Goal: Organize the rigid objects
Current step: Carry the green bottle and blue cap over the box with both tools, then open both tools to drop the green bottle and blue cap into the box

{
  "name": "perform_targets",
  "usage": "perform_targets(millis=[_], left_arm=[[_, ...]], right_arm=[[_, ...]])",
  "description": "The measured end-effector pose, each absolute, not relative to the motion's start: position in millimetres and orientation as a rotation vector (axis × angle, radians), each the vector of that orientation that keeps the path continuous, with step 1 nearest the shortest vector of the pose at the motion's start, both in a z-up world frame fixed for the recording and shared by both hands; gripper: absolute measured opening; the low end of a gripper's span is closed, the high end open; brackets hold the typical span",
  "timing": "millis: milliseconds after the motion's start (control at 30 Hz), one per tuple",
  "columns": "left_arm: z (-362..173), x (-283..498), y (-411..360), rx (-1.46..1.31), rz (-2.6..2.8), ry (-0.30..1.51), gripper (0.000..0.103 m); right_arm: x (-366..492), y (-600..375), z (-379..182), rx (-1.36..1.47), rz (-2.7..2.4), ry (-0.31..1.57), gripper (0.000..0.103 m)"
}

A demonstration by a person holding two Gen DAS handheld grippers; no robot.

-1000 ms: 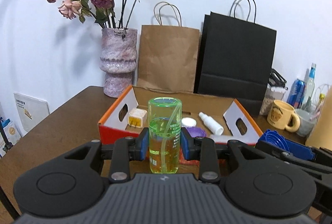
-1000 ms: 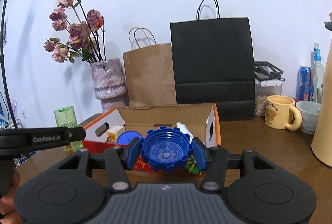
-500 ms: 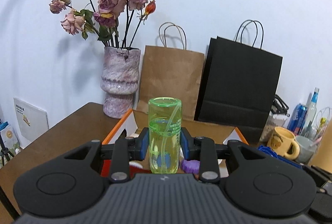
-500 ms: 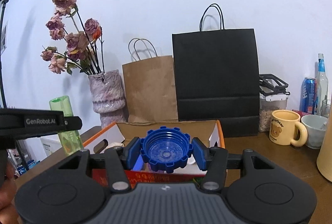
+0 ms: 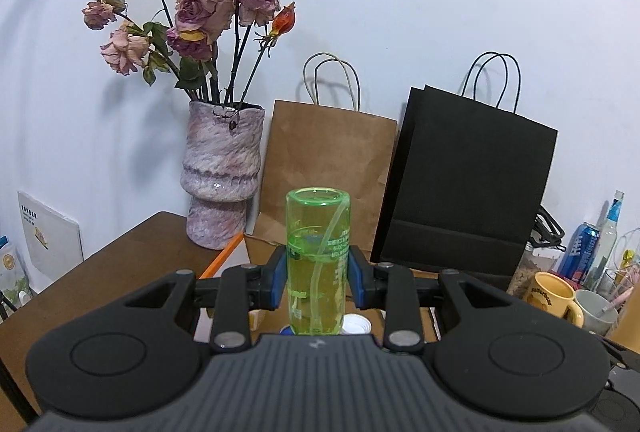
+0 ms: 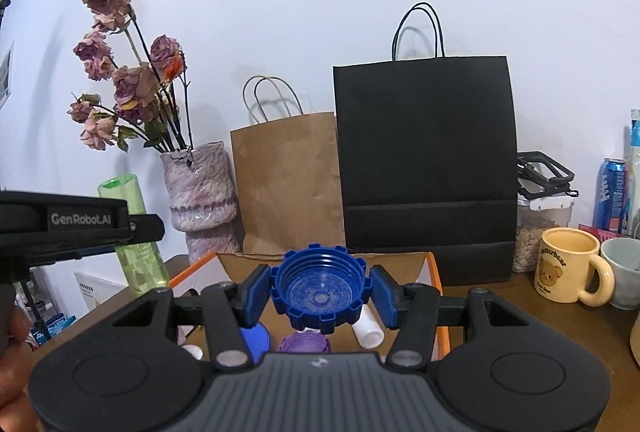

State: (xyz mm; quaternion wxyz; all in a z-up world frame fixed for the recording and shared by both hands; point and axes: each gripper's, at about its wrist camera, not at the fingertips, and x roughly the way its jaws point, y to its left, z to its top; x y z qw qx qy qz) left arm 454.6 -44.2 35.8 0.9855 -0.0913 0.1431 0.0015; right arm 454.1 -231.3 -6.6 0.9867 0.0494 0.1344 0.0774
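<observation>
Left gripper (image 5: 317, 282): blue pads clamped on either side of a green transparent bottle (image 5: 317, 264), upright, open mouth up, a thin tube inside; held above the cardboard box (image 6: 432, 264).
Right gripper (image 6: 320, 290): pads pressed on a blue ridged cap (image 6: 319, 288), hollow side facing the camera, held over the box.
Box: orange-edged, open, on the brown table (image 5: 120, 264); holds a purple cap (image 6: 305, 343), a blue lid (image 6: 256, 338), a white bottle (image 6: 367, 330).
Behind: pink vase (image 5: 222, 172) of dried roses, brown paper bag (image 5: 328, 168), black paper bag (image 5: 468, 184).
Right of the box: yellow mug (image 6: 570, 266).
</observation>
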Motion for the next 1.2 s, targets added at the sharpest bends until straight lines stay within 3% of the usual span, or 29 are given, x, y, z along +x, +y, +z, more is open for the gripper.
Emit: perform_targets(millis=[700, 1133, 1167, 1200], left_arm=[[12, 548, -40, -0.141, 0.044, 0.370, 0.032], [-6, 563, -49, -0.061, 0.050, 0.404, 0.032], [-6, 564, -50, -0.051, 0.055, 0.406, 0.033], [-7, 563, -51, -0.036, 0.067, 0.401, 0.041]], right_arm=[[537, -224, -22, 0.079, 0.175, 0.336, 0.053], [547, -222, -39, 0.032, 0.148, 0.400, 0.053], [547, -222, -40, 0.027, 0.146, 0.408, 0.057], [547, -222, -40, 0.024, 0.146, 0.417, 0.070]])
